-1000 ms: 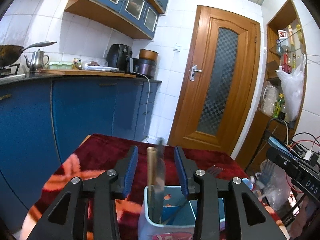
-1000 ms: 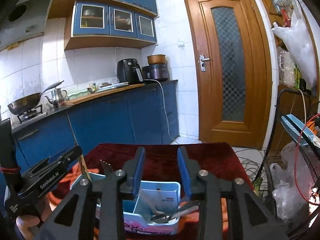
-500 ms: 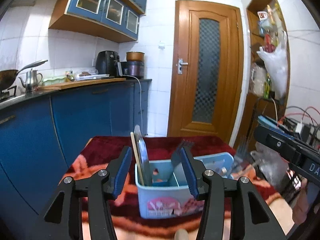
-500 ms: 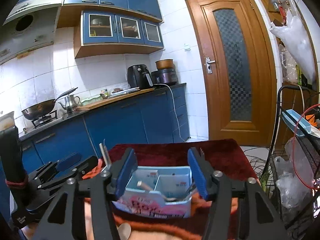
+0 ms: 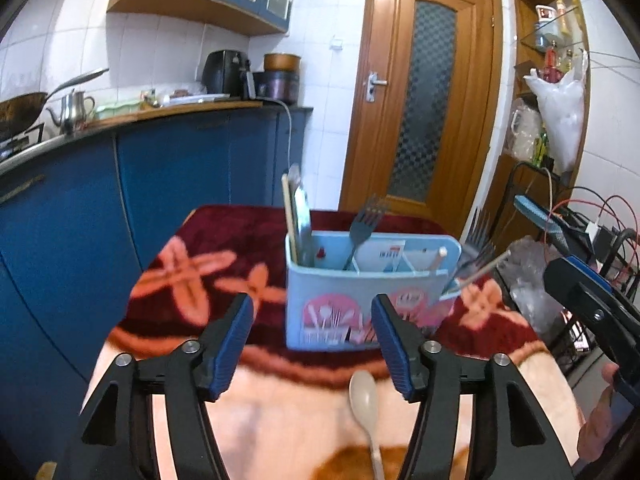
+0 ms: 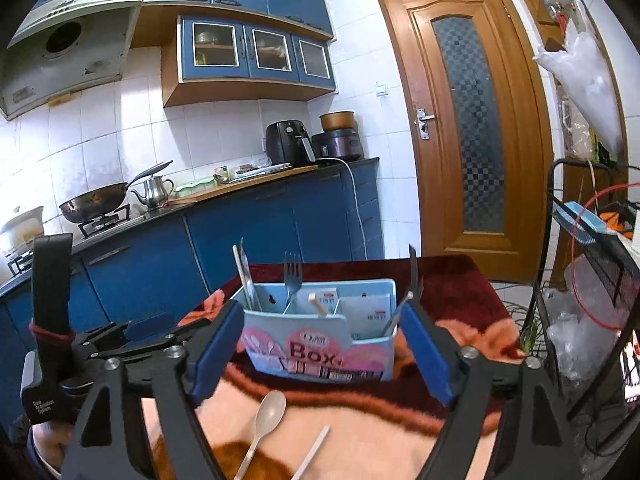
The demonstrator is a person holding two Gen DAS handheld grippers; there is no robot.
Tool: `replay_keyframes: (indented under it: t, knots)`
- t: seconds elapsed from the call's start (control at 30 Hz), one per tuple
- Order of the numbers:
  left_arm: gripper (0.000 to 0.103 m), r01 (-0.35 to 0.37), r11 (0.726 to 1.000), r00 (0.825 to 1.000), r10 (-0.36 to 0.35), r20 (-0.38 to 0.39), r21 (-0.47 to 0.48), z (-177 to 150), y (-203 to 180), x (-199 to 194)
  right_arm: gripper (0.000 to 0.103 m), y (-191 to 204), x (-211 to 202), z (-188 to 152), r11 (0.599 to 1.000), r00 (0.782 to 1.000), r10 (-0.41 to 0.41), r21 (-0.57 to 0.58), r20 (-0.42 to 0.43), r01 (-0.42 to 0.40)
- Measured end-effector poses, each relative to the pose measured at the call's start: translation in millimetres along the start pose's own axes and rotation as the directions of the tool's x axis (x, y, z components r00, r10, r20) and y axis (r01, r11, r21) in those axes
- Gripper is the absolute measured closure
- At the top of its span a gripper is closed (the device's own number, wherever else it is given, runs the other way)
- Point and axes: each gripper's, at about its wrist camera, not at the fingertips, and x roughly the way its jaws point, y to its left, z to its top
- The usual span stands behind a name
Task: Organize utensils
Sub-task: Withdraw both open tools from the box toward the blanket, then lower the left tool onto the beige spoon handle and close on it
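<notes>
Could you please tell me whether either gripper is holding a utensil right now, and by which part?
Nothing is held: the left gripper and right gripper are both open and empty.

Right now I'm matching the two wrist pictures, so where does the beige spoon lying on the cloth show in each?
Left wrist view: the beige spoon lies low, right of centre, near the right finger of the open left gripper.
Right wrist view: the spoon lies low, left of centre.
Shared landmark: the blue utensil box stands just beyond its bowl in both.
</notes>
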Motion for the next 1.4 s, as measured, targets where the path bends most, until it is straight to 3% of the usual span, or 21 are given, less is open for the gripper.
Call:
replay_keyframes:
  t: [0.43,1.0,1.4]
  knots:
    - [0.036,-0.03,1.0,0.993,0.029,-0.112,-0.005,-34,3,4,0.006,-10,-2,-51,0.999,0.994,-0.041,0.017,-0.097,0.043]
    - [0.036,-0.057,0.998,0.973,0.063,-0.224,0.033,-57,-12,27,0.004,-33,-1,-84,0.995,0.982,-0.058,0.072,-0.178,0.072]
    - [0.036,-0.061,0.996,0.954,0.075,-0.289,0.059,-66,-25,44,0.004,-46,4,-96,0.991,0.978,-0.026,0.123,-0.207,0.052]
